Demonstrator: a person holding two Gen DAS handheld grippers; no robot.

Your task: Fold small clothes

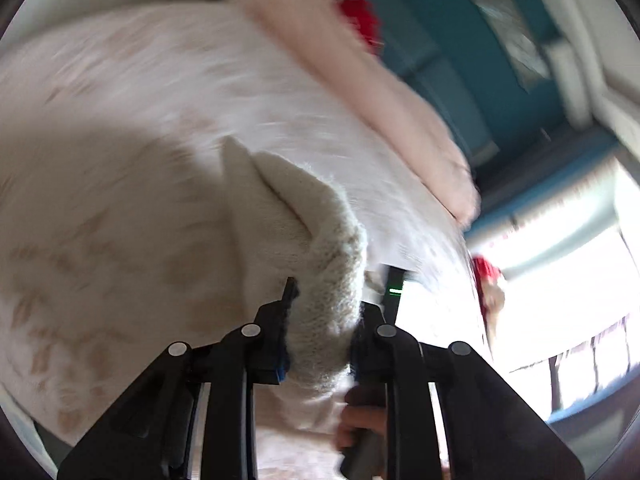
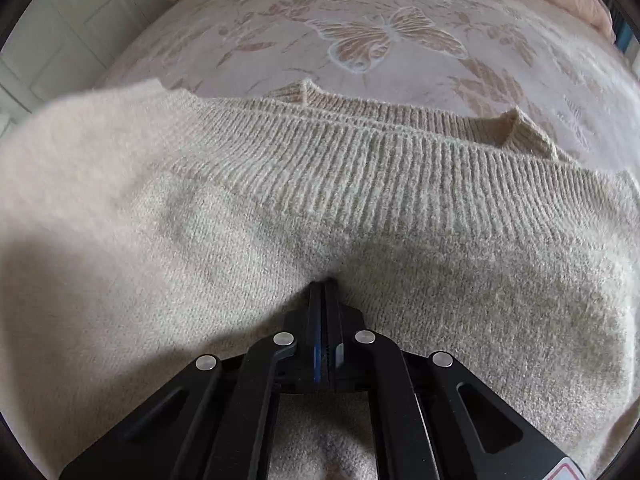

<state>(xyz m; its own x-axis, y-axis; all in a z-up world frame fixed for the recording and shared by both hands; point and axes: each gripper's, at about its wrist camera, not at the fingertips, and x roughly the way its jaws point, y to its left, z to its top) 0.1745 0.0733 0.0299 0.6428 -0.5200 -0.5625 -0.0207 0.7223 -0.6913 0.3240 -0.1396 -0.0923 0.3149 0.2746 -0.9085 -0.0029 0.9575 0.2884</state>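
We have a cream knit sweater [image 2: 320, 216] on the bed [image 2: 392, 40], whose cover bears a butterfly pattern. We judge the sweater soft, light and floppy, a little stretchy, not slippery and not fragile; it sags wherever it is not held, so the best holds are the firm ribbed band [image 2: 360, 168] and the corners, two points well apart so the cloth hangs straight.

In the right wrist view the right gripper [image 2: 326, 284] has its jaws pressed together on a pinch of the plain knit just below the ribbed band, with the fabric puckering toward the tips. It points low along the sweater toward the band, which lies across the bed beyond it.

In the left wrist view the left gripper [image 1: 324, 304] stands narrowly apart with a thick roll of the sweater [image 1: 316, 248] between its fingers, lifted off the bed. That view is tilted and blurred. Below it, a hand [image 1: 360, 424] grips a dark handle.

A pink pillow [image 1: 360, 92] lies at the bed's far edge.
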